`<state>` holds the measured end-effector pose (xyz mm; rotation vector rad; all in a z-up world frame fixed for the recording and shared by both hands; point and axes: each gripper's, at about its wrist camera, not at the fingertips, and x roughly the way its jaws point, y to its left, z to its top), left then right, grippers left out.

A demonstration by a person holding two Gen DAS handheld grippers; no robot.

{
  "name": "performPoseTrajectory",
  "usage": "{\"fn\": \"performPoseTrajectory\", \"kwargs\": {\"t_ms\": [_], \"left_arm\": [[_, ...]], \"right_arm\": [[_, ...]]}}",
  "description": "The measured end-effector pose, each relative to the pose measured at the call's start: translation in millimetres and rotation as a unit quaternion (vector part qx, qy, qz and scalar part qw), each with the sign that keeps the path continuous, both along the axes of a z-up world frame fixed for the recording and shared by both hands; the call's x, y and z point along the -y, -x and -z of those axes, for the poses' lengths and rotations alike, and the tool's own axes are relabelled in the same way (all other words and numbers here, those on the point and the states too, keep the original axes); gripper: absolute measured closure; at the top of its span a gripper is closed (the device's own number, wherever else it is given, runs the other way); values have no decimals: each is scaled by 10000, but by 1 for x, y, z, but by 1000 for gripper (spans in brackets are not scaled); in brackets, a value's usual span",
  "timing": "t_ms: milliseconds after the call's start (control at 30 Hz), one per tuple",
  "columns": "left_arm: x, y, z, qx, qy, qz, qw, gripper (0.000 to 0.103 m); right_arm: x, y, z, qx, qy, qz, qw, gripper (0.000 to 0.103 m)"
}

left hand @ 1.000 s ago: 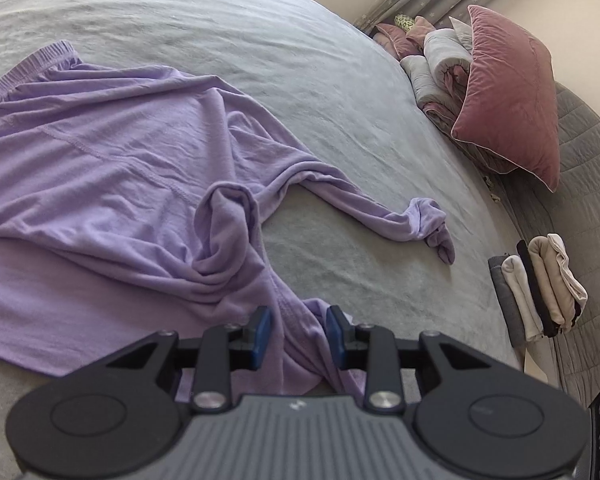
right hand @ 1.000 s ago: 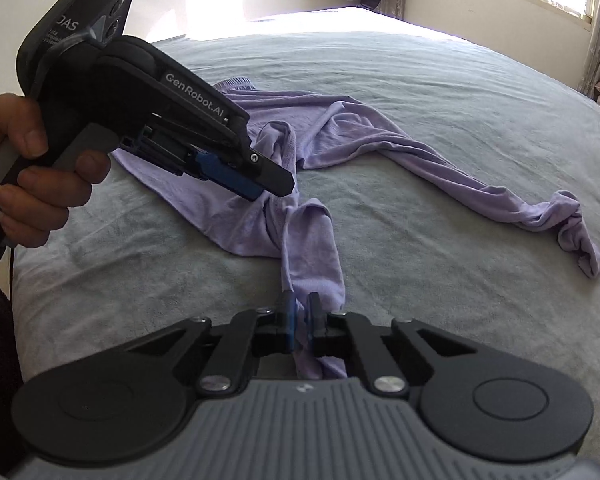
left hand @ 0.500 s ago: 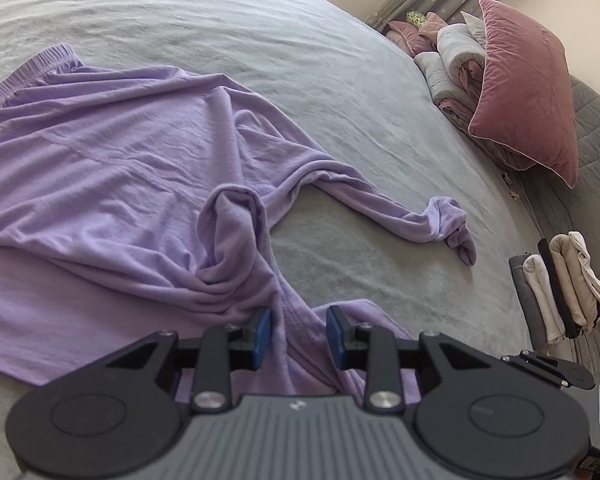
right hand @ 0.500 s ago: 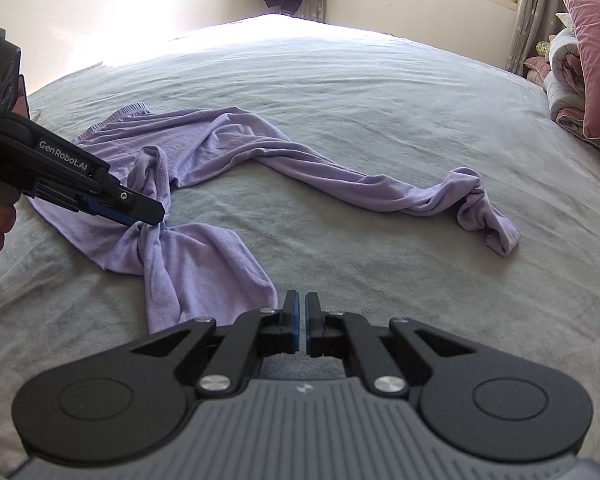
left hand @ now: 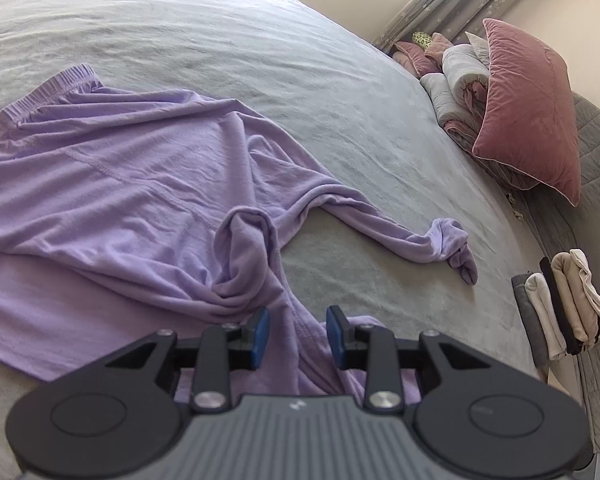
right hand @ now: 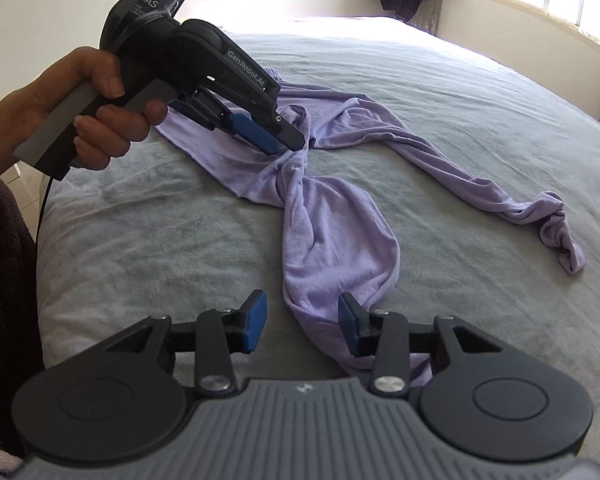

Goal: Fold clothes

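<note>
We've got the crumpled lilac long-sleeved cotton top [right hand: 332, 216] sprawled on the grey bed [right hand: 140, 240], its near sleeve running lengthwise between our right gripper [right hand: 302, 328] fingers, spread empty, left gripper [left hand: 296, 336] likewise spread upstream.

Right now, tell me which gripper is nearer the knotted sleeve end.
Right, as far as the views show. The right gripper is open over the near sleeve, with bare bed between it and the knotted sleeve end. The left gripper sits farther back, at the twisted shirt middle.
</note>
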<state>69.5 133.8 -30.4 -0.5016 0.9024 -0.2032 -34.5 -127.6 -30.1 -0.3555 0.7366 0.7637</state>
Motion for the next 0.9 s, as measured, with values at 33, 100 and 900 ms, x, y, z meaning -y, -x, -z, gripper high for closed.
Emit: {"fn": "performPoseTrajectory", "kwargs": {"t_ms": [33, 100, 900], "left_arm": [[-1, 1, 0, 6, 50, -1, 10000, 72], [-3, 3, -1, 30, 144, -6, 9999, 72], [23, -22, 8, 7, 316, -258, 9992, 72]], "right_arm": [[1, 1, 2, -5, 53, -7, 10000, 71], [3, 1, 8, -28, 184, 18, 9998, 75], [80, -65, -21, 213, -743, 2335, 9693, 99]]}}
